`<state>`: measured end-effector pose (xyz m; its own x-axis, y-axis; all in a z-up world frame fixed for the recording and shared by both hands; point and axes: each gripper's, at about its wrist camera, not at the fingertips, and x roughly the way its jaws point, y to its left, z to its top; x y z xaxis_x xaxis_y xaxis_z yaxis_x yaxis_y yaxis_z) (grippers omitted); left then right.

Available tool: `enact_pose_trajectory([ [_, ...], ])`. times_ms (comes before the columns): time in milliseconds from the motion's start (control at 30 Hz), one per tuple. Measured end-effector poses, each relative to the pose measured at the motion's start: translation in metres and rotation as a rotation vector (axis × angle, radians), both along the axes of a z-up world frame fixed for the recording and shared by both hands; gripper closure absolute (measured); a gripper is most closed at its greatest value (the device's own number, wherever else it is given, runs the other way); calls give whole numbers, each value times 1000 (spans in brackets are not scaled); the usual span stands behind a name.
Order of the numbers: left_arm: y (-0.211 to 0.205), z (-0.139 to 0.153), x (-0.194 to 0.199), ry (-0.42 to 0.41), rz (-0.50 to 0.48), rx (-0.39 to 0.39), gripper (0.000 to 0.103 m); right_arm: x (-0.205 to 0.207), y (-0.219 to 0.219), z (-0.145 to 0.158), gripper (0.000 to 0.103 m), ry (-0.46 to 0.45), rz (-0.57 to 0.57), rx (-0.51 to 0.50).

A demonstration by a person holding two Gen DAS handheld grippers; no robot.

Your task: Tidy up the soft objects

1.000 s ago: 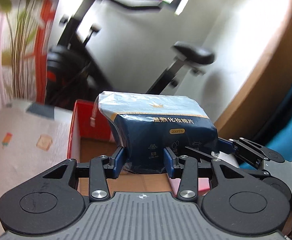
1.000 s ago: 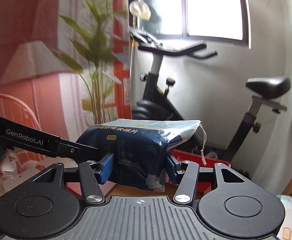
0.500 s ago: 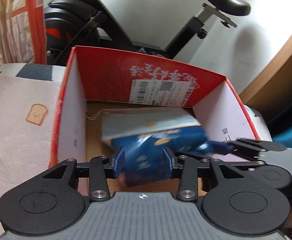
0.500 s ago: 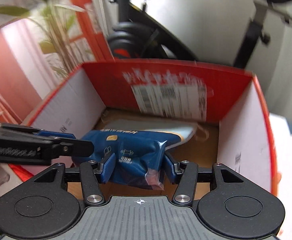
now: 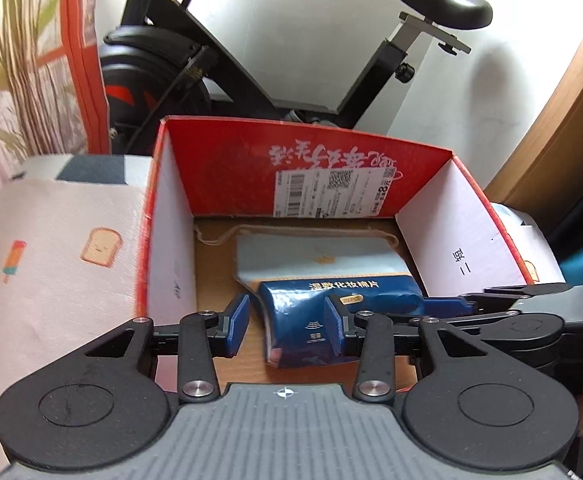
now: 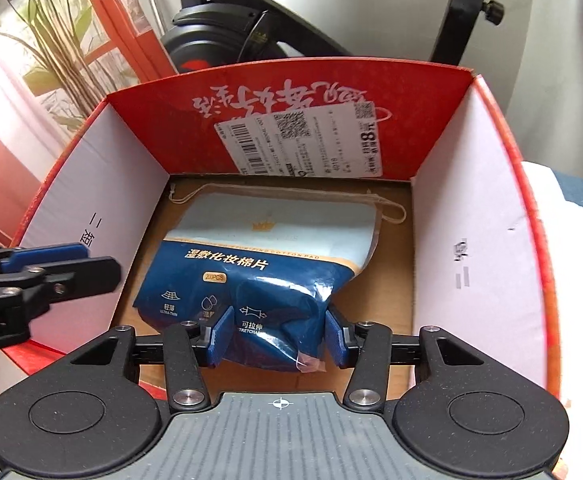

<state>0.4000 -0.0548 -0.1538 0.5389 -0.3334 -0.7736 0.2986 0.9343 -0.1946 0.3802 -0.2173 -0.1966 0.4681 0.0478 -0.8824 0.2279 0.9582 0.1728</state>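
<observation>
Pack of cotton pads lies flat on the floor of the red box, its pale drawstring end toward the back wall. In the left wrist view the left gripper hangs over the pack's near end with jaws part open. The outer pad stands clear of the wrapper, so nothing is clamped.

In the right wrist view the right gripper pinches the pack's near end. Its jaws have just been closing, and the plastic between them is creased. The placing looks nearly done. To finish well, the right jaws should spread fully before any lift. Both grippers should then rise straight up between the side walls, so the loose wrapper does not snag and drag the pack.
</observation>
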Motion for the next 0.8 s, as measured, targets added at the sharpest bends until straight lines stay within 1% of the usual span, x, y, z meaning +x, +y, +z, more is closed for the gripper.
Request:
enact_pose_trajectory([
  [167, 1, 17, -12, -56, 11, 29, 60, -13, 5, 27, 56, -68, 12, -57],
  [400, 1, 51, -43, -177, 16, 91, 59, -42, 10, 66, 51, -187, 18, -114],
  [533, 3, 68, -61, -246, 38, 123, 59, -64, 14, 83, 51, -253, 20, -137],
  [667, 6, 80, -78, -282, 61, 134, 58, -87, 16, 93, 51, -300, 15, -140],
  [800, 13, 86, -97, -306, 80, 122, 59, -112, 17, 101, 51, -350, 12, -143],
])
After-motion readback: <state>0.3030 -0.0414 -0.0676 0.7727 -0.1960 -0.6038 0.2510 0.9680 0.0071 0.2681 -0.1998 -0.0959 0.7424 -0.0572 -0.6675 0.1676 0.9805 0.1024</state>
